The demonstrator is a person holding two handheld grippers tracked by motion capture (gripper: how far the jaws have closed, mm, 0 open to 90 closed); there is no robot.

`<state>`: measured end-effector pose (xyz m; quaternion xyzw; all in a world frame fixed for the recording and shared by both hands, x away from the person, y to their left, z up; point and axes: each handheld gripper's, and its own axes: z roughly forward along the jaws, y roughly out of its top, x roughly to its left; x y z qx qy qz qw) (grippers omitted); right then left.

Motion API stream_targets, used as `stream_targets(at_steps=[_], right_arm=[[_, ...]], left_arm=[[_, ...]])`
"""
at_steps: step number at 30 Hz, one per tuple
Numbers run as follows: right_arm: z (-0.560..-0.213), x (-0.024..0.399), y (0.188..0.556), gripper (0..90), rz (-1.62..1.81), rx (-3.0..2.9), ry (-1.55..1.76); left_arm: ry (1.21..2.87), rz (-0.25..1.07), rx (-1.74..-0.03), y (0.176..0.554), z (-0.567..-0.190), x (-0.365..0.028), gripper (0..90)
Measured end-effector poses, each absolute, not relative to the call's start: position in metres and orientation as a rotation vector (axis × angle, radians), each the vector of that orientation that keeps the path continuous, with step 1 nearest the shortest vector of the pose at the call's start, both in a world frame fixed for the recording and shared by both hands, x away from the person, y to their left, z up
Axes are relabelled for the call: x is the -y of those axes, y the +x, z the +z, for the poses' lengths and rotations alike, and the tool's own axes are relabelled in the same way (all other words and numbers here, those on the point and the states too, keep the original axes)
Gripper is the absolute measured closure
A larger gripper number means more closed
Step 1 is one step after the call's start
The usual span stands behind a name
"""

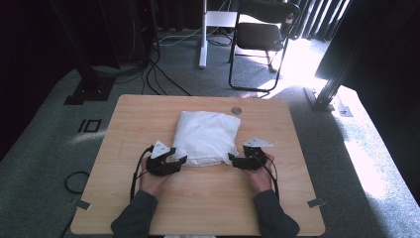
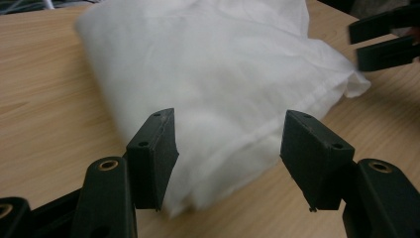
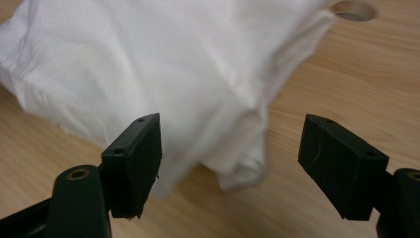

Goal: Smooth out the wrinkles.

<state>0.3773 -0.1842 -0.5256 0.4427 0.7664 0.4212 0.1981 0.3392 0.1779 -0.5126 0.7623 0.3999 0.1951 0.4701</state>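
Two hand-held grippers are parked at the near corners of the white pillow (image 1: 206,137), which is lying mid-bench (image 1: 124,129). Left hand-held gripper (image 1: 181,159) and right hand-held gripper (image 1: 232,157) are both spread, nothing pinched yet. No grab has been made, so pretty much everything is left to be done.

Table (image 1: 124,148): light wood top, standing on grey carpet.
Hole (image 1: 236,110): round grommet near the table's far edge.
Chair (image 1: 260,34): black folding chair stood beyond the table, in sunlight.
White post (image 1: 202,34): upright, left of the chair.
Cables (image 1: 158,74): black, trailed across the carpet behind the table.
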Motion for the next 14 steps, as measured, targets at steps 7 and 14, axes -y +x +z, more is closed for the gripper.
stream_targets(at_steps=[7,14], right_arm=[[-0.527,0.233,0.342,26.5,1.202,-2.062,1.295],[-0.535,0.266,0.334,29.0,1.354,-1.997,1.43]], left_arm=[[1.84,0.55,-1.058,0.315,-0.517,-0.213,39.6],[1.785,0.566,-1.141,0.308,-0.526,-0.237,39.5]])
